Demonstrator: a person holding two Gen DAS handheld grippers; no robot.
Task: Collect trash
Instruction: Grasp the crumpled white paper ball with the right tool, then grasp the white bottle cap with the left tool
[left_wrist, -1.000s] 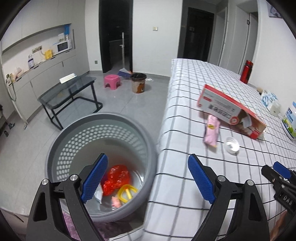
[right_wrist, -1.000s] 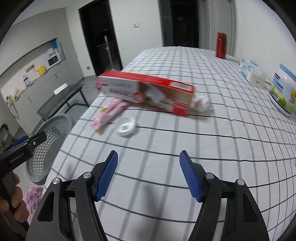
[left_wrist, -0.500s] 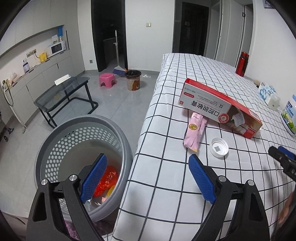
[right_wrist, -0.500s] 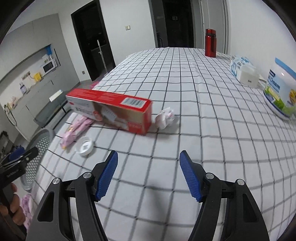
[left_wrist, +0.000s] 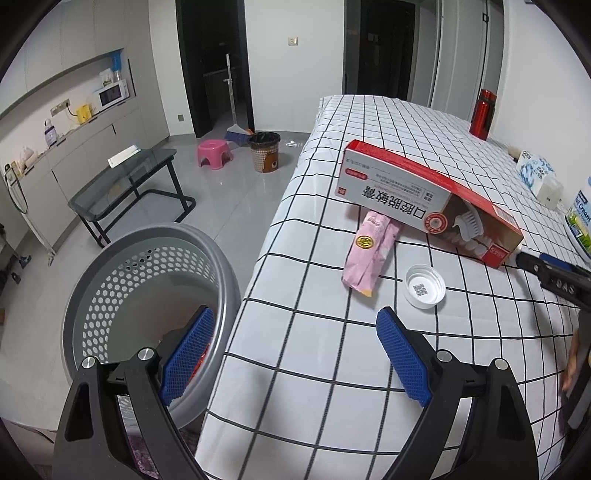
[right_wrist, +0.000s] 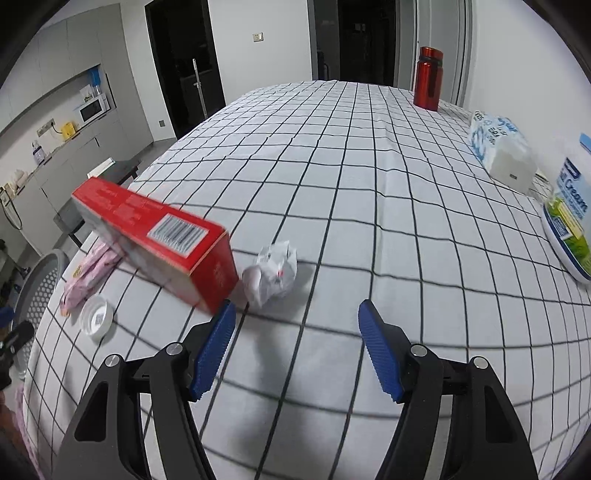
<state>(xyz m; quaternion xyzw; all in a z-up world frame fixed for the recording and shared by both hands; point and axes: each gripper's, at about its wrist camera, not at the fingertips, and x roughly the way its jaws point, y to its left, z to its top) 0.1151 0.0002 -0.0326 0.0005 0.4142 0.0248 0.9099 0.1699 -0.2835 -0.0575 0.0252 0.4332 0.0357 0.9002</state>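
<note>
A grey perforated basket (left_wrist: 110, 273) stands on the floor by the table's left edge. On the checked cloth lie a red and white toothpaste box (left_wrist: 428, 203), a pink wrapper (left_wrist: 369, 254) and a white cap (left_wrist: 424, 286). In the right wrist view a crumpled white paper (right_wrist: 273, 273) lies just right of the box (right_wrist: 159, 236), with the wrapper (right_wrist: 88, 273) and cap (right_wrist: 96, 316) at left. My left gripper (left_wrist: 291, 358) is open and empty over the table edge. My right gripper (right_wrist: 297, 345) is open and empty, just short of the crumpled paper.
A red bottle (right_wrist: 427, 78), a tissue pack (right_wrist: 500, 149) and a cream tub (right_wrist: 570, 210) stand along the table's right side. A glass side table (left_wrist: 125, 184), pink stool (left_wrist: 214, 153) and small bin (left_wrist: 264, 151) are on the floor.
My left gripper has swung right from over the basket to the table edge. My right gripper has moved forward and right, closer to the crumpled paper.
</note>
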